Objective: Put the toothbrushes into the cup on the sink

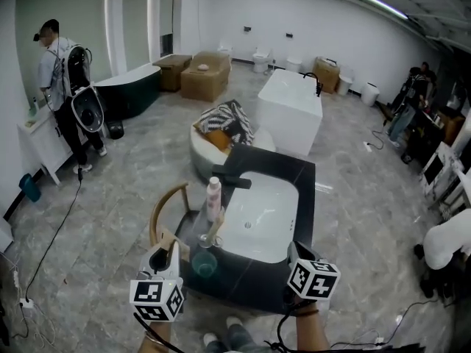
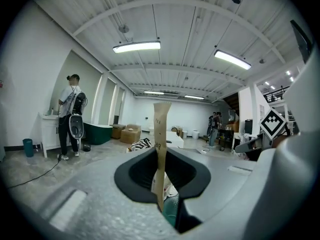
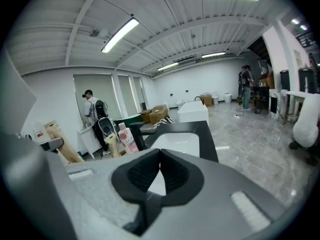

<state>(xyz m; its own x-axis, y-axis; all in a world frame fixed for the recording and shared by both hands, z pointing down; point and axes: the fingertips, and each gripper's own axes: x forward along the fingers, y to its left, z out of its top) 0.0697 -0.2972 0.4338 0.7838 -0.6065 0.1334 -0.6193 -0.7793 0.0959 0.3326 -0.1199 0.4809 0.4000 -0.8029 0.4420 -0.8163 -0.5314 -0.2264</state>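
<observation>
My left gripper [image 2: 161, 184] is shut on a toothbrush in a beige paper pack [image 2: 161, 134], held upright and seen edge-on. Just below its jaws shows the green cup [image 2: 170, 211]. In the head view the cup [image 1: 204, 264] stands on the black sink counter [image 1: 305, 182], front left of the white basin [image 1: 259, 219], with my left gripper [image 1: 165, 253] just to its left. Another beige pack [image 1: 214, 230] leans up out of the cup, as far as I can tell. My right gripper [image 3: 159, 159] is shut on nothing, at the counter's front right [image 1: 296, 259].
A pink bottle [image 1: 213, 197] and a black faucet [image 1: 232, 179] stand at the basin's left rim. A wooden chair [image 1: 165, 210] stands left of the counter. A person [image 1: 62, 87] stands at the far left wall; a white tub [image 1: 289, 109] lies beyond.
</observation>
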